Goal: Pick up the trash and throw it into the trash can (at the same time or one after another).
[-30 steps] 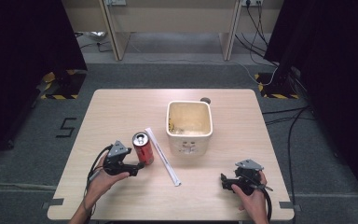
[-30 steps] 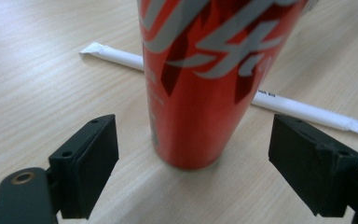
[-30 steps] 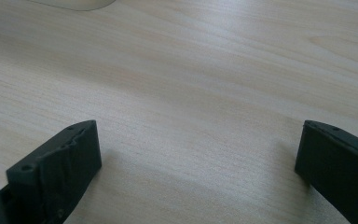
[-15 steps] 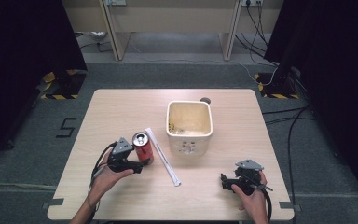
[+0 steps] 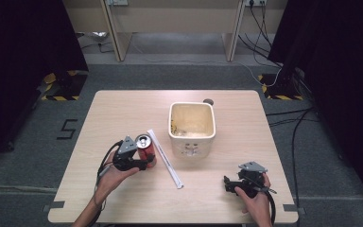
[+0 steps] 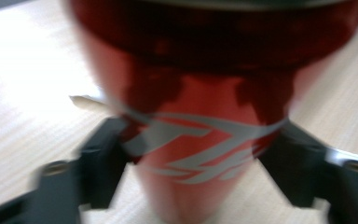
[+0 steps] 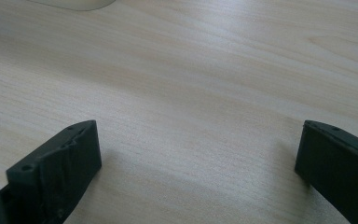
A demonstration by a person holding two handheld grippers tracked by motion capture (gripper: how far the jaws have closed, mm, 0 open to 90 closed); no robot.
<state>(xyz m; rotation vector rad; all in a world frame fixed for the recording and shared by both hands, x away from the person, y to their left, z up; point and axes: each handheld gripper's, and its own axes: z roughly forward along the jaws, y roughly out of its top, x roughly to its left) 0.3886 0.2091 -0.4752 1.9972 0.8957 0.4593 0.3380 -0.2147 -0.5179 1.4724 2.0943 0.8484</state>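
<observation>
Light wood desk [image 5: 123, 109] fills the middle of the high view, standing on grey carpet with black curtains at the left and right edges of the frame. Just right of centre on it sits a cream square tub [image 5: 192, 142], open at the top, with a small dark round thing [image 5: 208, 100] on the desk just behind its upper right corner. A long white strip [image 5: 165, 159] lies slantwise left of the tub, running from the centre toward the lower middle. In the lower left, a hand [image 5: 108, 176] holds the left gripper [image 5: 146, 161], whose jaws are clamped on a red can [image 5: 145, 147] that stands upright on the desk just left of the strip, its silver top showing. In the lower right, another hand [image 5: 254, 198] holds the right gripper [image 5: 227, 183] low over bare desk, well apart from the tub and the can. The left gripper view, blurred, has the red can [image 6: 200, 140] with silver lettering at the centre of the frame, a black jaw pressed against it on each side and pale desk [image 6: 23, 102] behind it. The right gripper view shows that gripper's two black jaws spread wide at the lower left and lower right corners, with only wood grain [image 7: 191, 93] between them, and a pale rim of the tub [image 7: 74, 3] at the top left edge.
</observation>
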